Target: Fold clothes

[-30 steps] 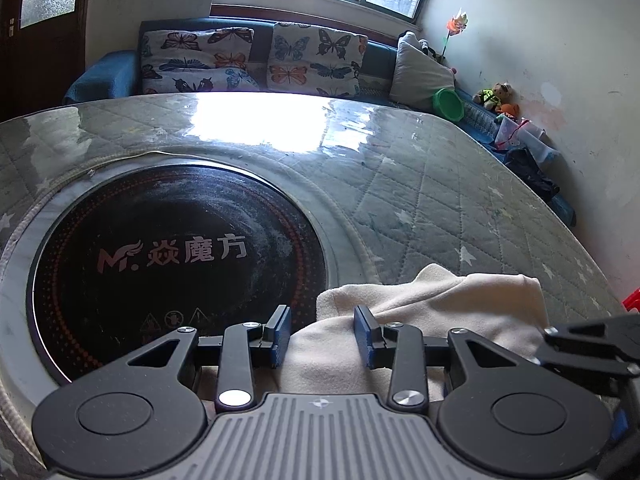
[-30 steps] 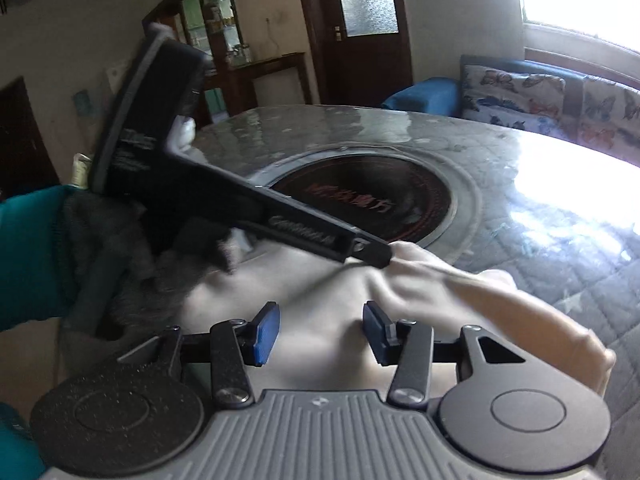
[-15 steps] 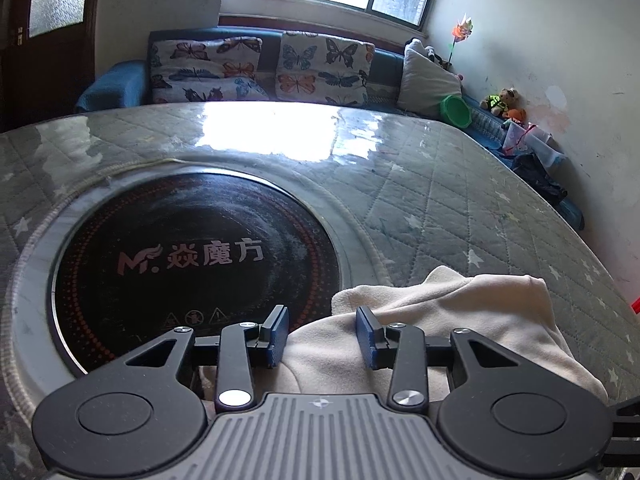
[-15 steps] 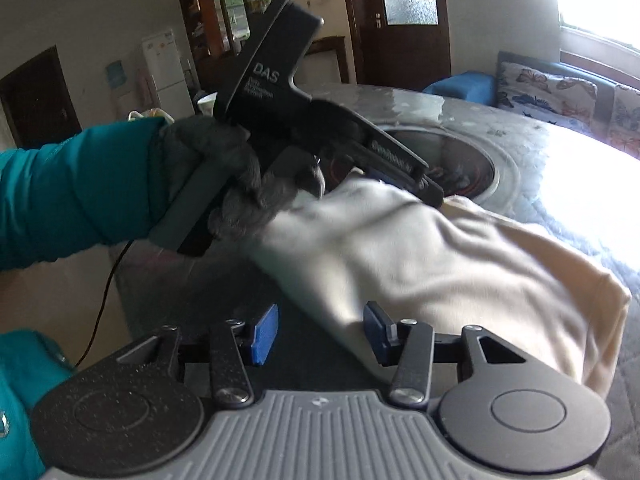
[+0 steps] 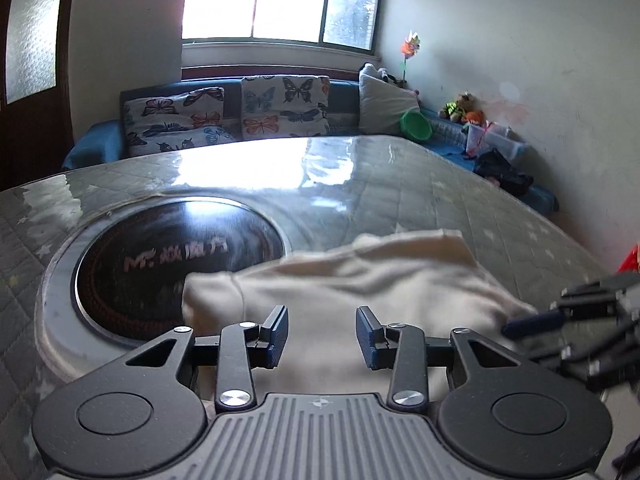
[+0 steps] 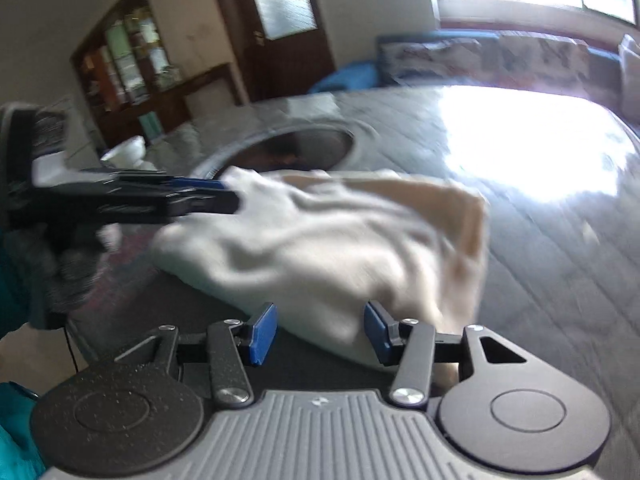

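A cream garment lies bunched on the table, partly over the rim of the black induction plate. My left gripper hovers open just in front of it, with cloth showing in the gap between the fingers. In the right wrist view the same garment is blurred, and the left gripper reaches in from the left and touches its far corner. My right gripper is open at the garment's near edge, the cloth against its right finger. It also shows blurred as the right gripper.
The round table carries a quilted cover under glass. Behind it stand a blue sofa with butterfly cushions, toys and a green bowl by the wall. A gloved hand in a teal sleeve holds the left gripper. A white cup sits at the table's far left.
Both grippers have drawn back from the garment and both views are now motion-blurred. The left gripper has come off the top of the cloth to its corner. Both stay open.
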